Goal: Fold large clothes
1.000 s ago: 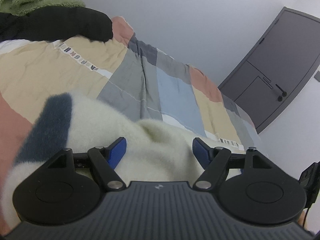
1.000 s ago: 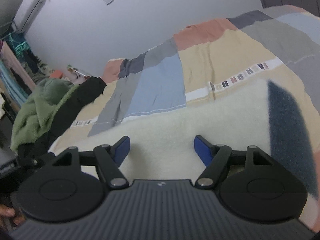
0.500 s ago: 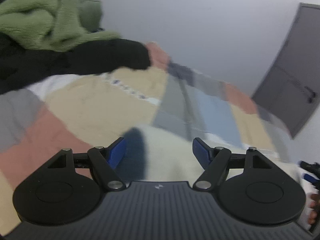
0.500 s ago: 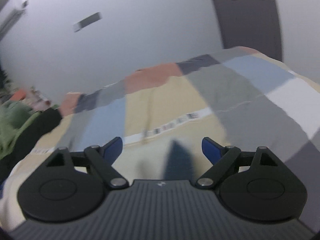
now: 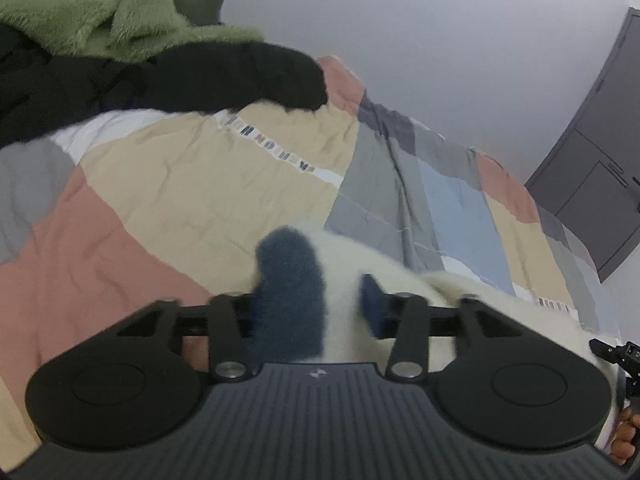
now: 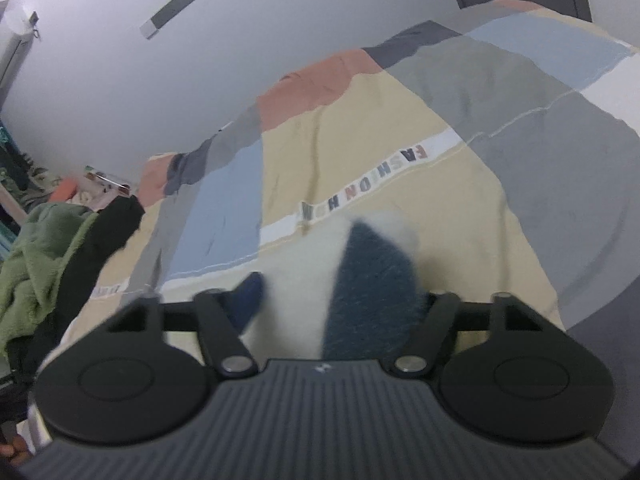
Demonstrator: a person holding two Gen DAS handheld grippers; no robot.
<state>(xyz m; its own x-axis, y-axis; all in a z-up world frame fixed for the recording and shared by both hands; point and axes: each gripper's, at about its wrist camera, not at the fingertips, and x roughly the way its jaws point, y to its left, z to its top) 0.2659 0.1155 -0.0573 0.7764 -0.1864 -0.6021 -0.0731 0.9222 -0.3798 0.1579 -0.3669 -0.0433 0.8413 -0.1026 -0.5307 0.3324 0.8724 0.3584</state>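
Both grippers up over the bed w/ fabric between the fingers. Left gripper pinched on a corner of the cream fleece garment, right at its navy stripe; only the right blue pad visible, other one buried in pile, so grip looks closed on cloth. Right gripper same story in its own view: clamped on another end of the garment, navy stripe bunched between fingers, left pad peeking out, right pad hidden. Garment lying on the patchwork bedspread, near edge lifted at the two held ends, rest draped across toward the right side of the left view. Pile of other clothes at the bed's far end: green fleece on top of a black garment, apparently not yet folded. Progress, as a judgement: early. Two ends grabbed, no clean crease or stacked layers visible yet, can't tell if any fold already made. Left to do: carry held edge over, lay flat, further folds, then prob the green and black items. Blur at fingertips, so exact grip depth unclear.
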